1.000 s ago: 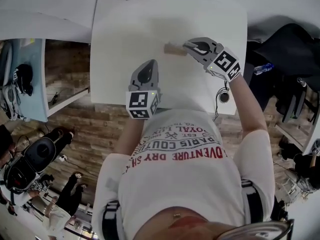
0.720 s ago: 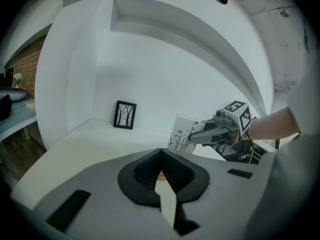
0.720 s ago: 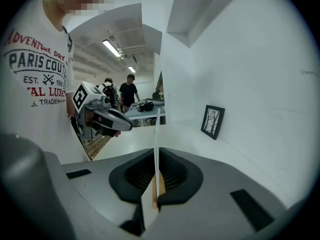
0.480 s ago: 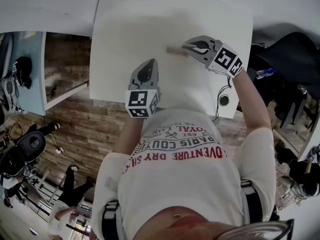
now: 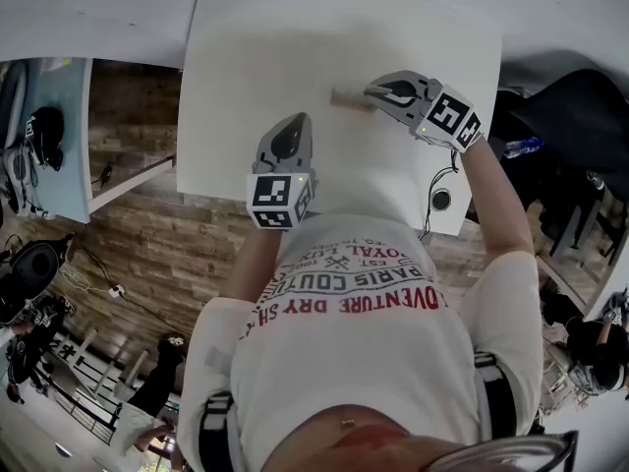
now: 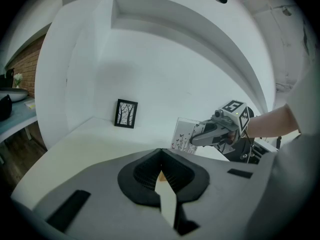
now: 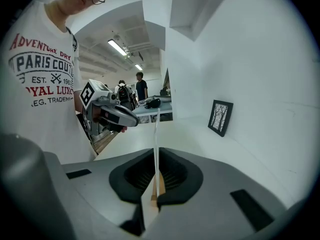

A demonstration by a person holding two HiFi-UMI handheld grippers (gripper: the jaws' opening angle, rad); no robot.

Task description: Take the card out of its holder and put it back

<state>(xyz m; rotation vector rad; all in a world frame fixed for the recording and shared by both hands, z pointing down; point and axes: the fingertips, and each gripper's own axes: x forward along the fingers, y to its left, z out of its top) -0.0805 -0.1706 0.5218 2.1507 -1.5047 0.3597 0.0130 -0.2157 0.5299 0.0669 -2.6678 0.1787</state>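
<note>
Card (image 6: 186, 134) is pinched upright in my right gripper (image 5: 371, 93), jaws clamped tight on its thin edge, just over the white table (image 5: 256, 57) toward the far right side. My left gripper (image 5: 295, 121) sits nearer me, well apart from the card, jaws pressed together on nothing. Small framed picture (image 6: 126, 113) is way at the back.

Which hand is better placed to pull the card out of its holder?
Right. The right tool is shut on the upright card in its holder; the left tool grips nothing, apart from it.
</note>
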